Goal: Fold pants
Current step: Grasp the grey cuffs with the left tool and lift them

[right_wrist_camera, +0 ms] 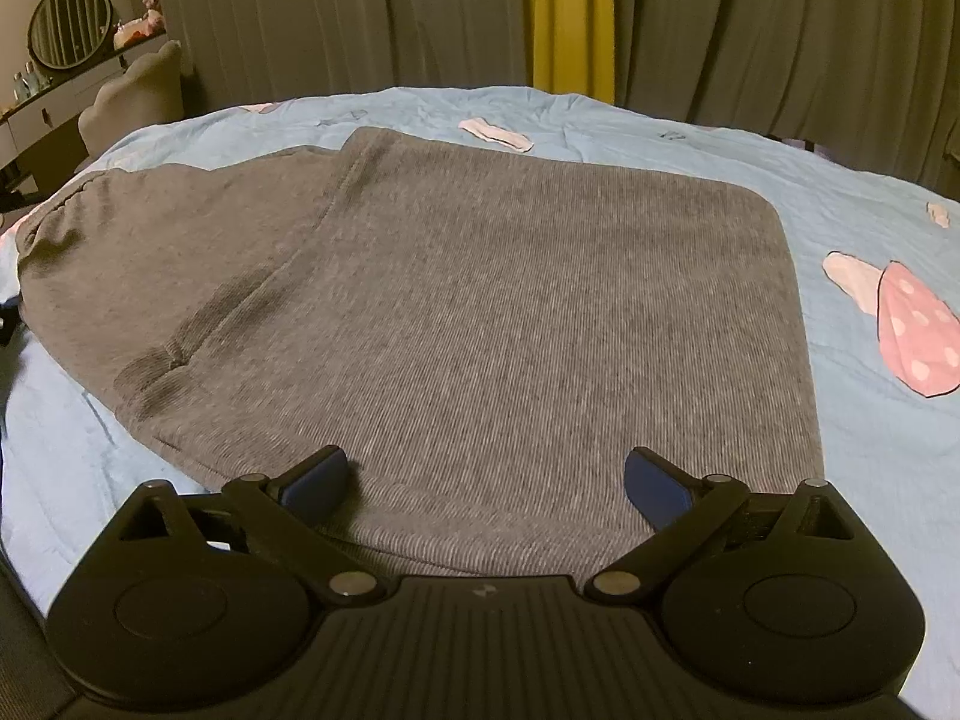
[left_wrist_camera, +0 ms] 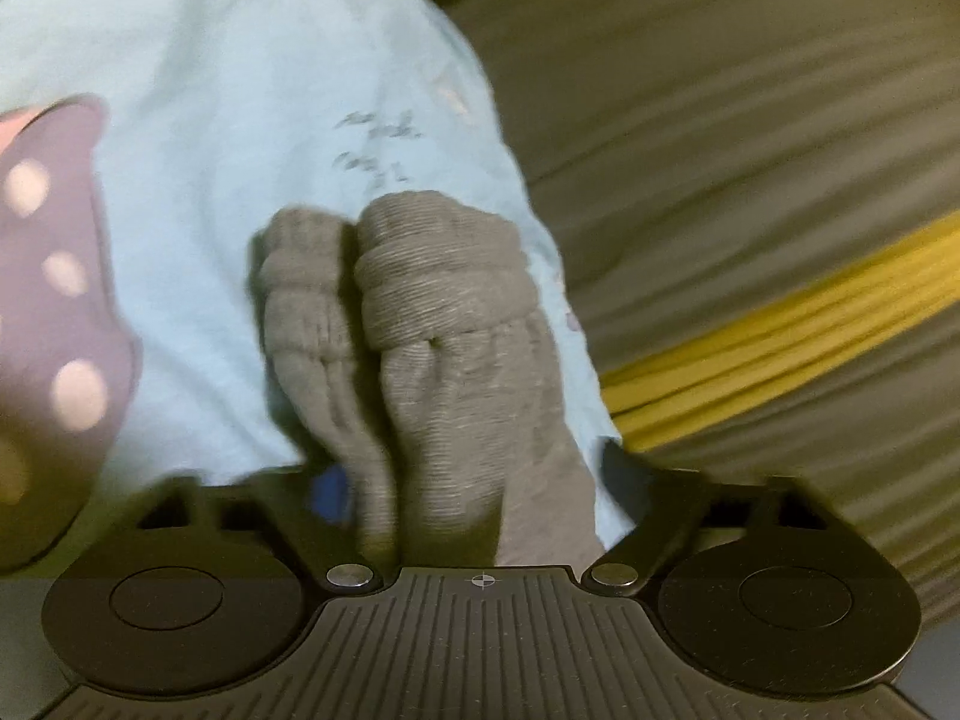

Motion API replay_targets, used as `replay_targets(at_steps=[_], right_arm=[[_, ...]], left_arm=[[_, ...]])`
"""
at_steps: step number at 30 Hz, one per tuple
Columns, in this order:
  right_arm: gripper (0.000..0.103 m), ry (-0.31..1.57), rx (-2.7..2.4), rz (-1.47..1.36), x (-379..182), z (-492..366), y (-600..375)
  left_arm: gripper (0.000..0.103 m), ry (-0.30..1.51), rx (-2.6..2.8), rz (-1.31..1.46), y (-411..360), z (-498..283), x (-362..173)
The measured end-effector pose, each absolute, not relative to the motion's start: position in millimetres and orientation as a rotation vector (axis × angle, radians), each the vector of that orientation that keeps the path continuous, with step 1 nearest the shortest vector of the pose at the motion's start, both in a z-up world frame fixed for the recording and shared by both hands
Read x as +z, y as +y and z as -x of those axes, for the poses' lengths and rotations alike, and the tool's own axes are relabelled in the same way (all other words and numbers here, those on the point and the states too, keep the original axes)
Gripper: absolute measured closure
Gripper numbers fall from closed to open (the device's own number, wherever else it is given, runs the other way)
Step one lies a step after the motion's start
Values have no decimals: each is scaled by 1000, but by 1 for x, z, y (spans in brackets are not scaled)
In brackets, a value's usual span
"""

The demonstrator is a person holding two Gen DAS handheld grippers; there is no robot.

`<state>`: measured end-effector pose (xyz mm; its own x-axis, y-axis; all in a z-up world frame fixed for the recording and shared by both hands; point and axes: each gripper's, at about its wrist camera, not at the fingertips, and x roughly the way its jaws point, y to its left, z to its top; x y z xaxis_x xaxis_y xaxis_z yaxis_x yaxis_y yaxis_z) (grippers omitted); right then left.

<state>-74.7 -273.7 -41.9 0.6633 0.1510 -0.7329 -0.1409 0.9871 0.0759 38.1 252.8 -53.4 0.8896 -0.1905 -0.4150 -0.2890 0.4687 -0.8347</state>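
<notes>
Pants (right_wrist_camera: 480, 312) lie half-folded on bed (right_wrist_camera: 870, 420); right tool (right_wrist_camera: 486, 480) apart above them, left tool (left_wrist_camera: 474, 480) closing around cuffs (left_wrist_camera: 420, 312): lift both cuffs evenly.

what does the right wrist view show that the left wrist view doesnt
Only the right wrist view shows the pants' flat folded body, the open right gripper over the near edge, and a dresser with a round mirror. Only the left wrist view shows the bunched ribbed cuffs up close, lying between the fingers of the left gripper; blur hides whether the pads press. Both show the grey pants, the light blue bedspread with pink mushroom prints, and grey curtains with a yellow strip.
</notes>
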Motion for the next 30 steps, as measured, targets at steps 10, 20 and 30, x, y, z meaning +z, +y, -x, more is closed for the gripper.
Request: replay_targets(at_steps=[10,20,30], right_arm=[[4,833,169,-27,-40,72,-277],[4,772,82,-274,-25,78,-321],[4,635,-70,-539,-13,99,-379]], left_arm=[[74,614,151,1030,248,-64,-49],[82,419,-8,508,156,-42,76],[73,437,-539,-54,-90,22,107]])
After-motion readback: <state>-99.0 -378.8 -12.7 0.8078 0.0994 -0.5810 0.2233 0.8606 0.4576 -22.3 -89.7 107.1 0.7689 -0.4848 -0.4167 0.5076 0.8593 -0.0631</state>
